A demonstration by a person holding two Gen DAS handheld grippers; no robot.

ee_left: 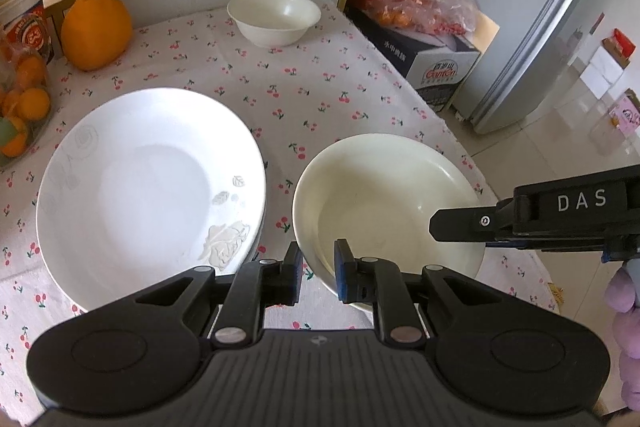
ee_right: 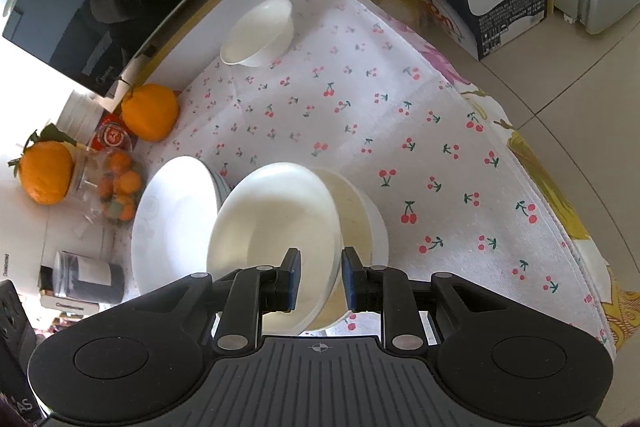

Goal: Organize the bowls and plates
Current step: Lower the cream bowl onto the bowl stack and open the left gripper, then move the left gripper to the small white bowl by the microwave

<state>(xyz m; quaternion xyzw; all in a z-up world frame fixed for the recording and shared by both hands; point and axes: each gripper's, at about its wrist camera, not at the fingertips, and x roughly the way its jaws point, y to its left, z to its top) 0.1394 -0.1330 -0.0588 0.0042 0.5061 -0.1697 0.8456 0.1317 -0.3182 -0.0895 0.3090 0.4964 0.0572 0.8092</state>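
Left gripper [ee_left: 318,269] jaws narrow, clamping near rim of cream bowl [ee_left: 384,203] on tabletop [ee_left: 304,83]. Right gripper [ee_right: 320,277] jaws narrow, holding tilted white bowl [ee_right: 274,223], which hides much of the cream one. Floral plate [ee_left: 150,187] beside; small bowl [ee_left: 274,17] far back.

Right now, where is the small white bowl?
The small white bowl stands alone at the far edge of the cherry-print cloth, in front of the cabinet, right of the big orange in the left wrist view, beyond both plates.
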